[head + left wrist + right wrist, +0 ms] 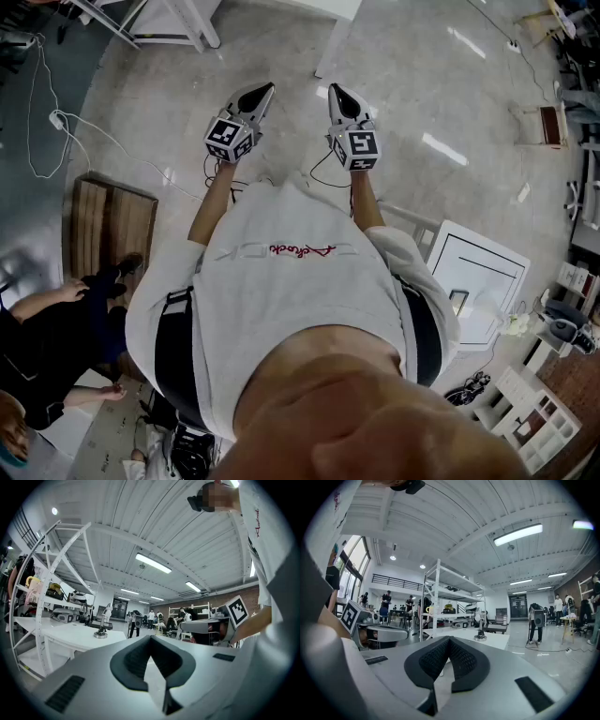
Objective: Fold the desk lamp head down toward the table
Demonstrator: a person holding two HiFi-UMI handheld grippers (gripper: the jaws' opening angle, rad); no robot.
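Note:
The desk lamp (101,624) stands upright on its round base on a white table (70,637), far ahead in the left gripper view. The right gripper view has the same lamp (480,626) on that table (464,637), also well ahead. In the head view the lamp is hidden. My left gripper (265,91) and right gripper (335,90) are held side by side at chest height over the floor, both pointing level. The left gripper (150,638) is shut with nothing between its pads, and so is the right gripper (449,639).
A tall white shelf rack (47,588) stands beside the table. Several people stand far back in the hall (151,618). On the floor lie cables (56,122) and a wooden pallet (108,225). A person sits low at the left (56,328). A white cabinet (478,281) is at the right.

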